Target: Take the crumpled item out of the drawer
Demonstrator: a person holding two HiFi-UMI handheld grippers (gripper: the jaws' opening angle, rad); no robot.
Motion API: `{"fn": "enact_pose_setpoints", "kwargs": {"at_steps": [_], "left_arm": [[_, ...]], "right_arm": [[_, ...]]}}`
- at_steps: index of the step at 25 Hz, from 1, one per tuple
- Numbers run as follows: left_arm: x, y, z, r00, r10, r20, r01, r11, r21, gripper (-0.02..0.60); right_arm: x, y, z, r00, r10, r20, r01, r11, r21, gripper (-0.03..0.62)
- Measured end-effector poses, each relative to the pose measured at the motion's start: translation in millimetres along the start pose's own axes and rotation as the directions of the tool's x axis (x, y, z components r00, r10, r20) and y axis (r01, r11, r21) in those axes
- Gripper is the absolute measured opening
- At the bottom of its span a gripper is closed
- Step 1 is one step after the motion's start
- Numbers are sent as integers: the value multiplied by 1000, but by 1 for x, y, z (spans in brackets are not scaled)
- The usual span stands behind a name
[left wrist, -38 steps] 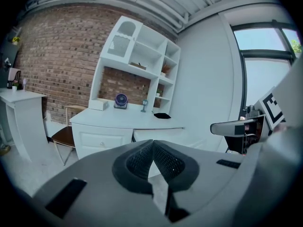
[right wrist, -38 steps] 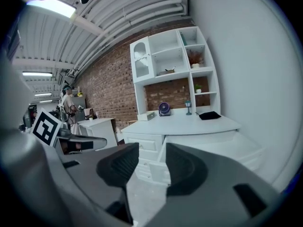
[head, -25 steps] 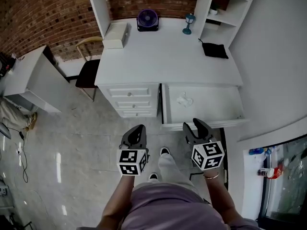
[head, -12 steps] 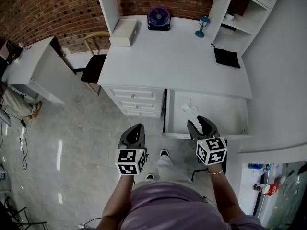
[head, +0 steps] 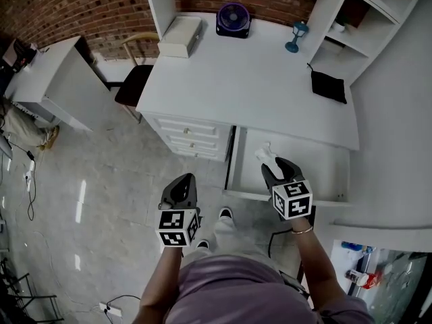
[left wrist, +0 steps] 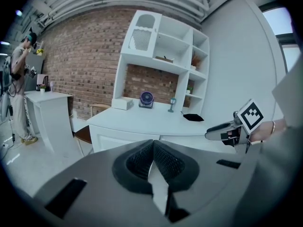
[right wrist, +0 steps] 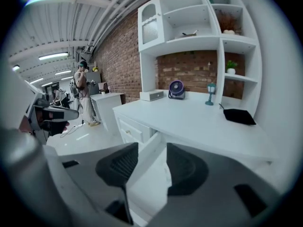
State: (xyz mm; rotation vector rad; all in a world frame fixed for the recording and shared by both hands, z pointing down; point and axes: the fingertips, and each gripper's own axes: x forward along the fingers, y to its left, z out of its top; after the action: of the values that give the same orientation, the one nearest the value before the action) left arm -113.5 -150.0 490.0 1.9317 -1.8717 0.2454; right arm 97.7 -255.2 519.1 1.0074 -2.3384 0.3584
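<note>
— In the open drawer of the white bench, where does the crumpled item lie?

— At the drawer's 10 o'clock corner in the head view, close under the bench's front edge. It is a small, lumpy white thing on a smooth white drawer floor.

— Which way does it run?

— Its long axis seems to go from about 7 to 1 o'clock, with a thin twisted end poking toward 1 o'clock. It is too small to be sure.

— And the right tongs?

— Just at the item's 5 o'clock, over the drawer, pointing down and toward 12. They stand released and have just been opening. Between the ribbed black pads only the drawer's side wall and white floor show. Whether a tip touches the item I cannot tell. In the right gripper view it is lost, white on white.

— The left tongs?

— Clenched, pad tips together with nothing between them. They hang over the pale mottled floor at the drawer's 9 o'clock, well apart from it.

— Anything else on the bench?

— A round purple fan and a white box at its 12 o'clock edge, and a flat black pouch at its 3 o'clock edge. Behind them is a rough brick wall.
</note>
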Motion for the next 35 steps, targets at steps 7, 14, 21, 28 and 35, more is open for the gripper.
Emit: {"fn": "enact_pose_setpoints", "kwargs": {"at_steps": [7,14,21,28,35], "left_arm": [[4,10,-4,998,57,-15,-57,998,-20,0],[13,20,-3,995,100,-19,-101,994,-41,2],[23,21,-9,991,129,-39,-131,990,-52,0],[37,20,-10,990,129,-57,-132,990,-50,0],[47,22,-12,988,136,-69,-140,988,-70,0]], "right_arm": [[39,-19,-18,992,24,-122,-30,999,-43,189],[71,-30,-38,974,30,-225,-53,994,-98,202],[102,-47,-68,939,31,-341,-78,989,-125,206],[127,-58,-89,911,19,-412,-81,988,-133,211],[149,-65,-106,881,25,-472,-92,989,-120,219]]}}
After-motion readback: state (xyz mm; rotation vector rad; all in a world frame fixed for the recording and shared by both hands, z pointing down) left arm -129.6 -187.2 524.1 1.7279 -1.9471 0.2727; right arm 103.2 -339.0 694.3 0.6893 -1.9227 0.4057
